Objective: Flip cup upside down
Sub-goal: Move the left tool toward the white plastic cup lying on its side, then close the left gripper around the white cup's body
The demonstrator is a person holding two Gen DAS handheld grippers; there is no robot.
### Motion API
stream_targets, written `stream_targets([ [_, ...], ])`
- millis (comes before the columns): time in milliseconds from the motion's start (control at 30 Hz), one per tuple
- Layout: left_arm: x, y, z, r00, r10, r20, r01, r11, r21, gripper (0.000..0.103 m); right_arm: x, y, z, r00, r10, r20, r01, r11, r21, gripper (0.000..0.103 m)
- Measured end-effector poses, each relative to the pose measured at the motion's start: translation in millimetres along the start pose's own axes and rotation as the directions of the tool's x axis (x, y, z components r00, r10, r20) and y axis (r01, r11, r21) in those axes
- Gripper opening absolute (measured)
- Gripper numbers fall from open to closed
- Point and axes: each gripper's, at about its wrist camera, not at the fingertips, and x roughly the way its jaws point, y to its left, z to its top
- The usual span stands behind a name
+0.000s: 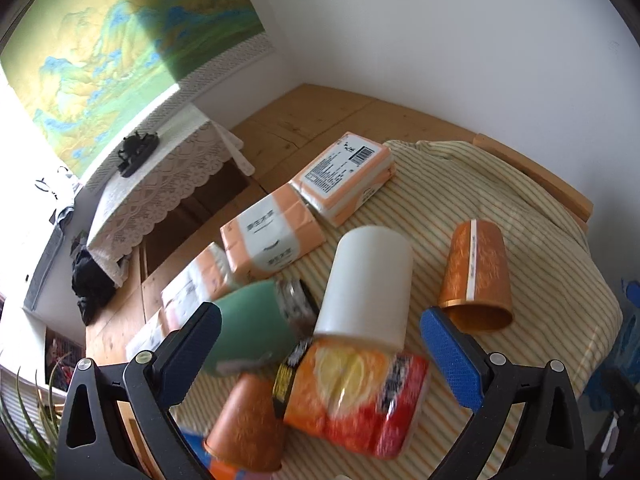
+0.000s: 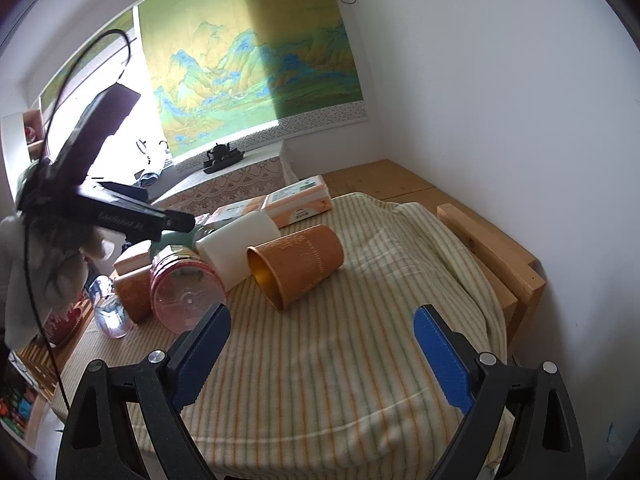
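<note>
A cloth was spread over a table set in the room's corner. A cup was laid on its side on the cloth. Just left of it a cylinder was placed, and left of that a bottle was laid. Tissue packs were ranged behind them, toward the wall.

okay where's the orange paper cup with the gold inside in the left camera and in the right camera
Left wrist view: the orange cup is right of centre, on its side, mouth toward the camera.
Right wrist view: the orange cup is centre-left, on its side, mouth toward lower left.
Shared landmark: the white cup just left of it in both.
</note>
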Motion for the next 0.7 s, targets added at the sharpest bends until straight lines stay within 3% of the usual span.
stream_targets([
  [133, 26, -3, 25, 0.996, -0.053, -0.072, 0.054, 0.998, 0.016, 0.095, 4, -12, 2, 1.0, -0.022, 0.003, 0.022, 0.999, 0.025, 0.09],
  [300, 61, -13, 45, 0.974, -0.14, -0.179, 0.148, 0.988, 0.033, 0.087, 13, -22, 3, 0.999, -0.037, -0.007, 0.037, 0.998, 0.051, 0.09],
  [700, 107, -19, 38, 0.933, -0.204, -0.295, 0.216, 0.976, 0.009, 0.084, 20, -31, 1, 0.999, -0.043, -0.022, 0.045, 0.997, 0.07, 0.09],
])
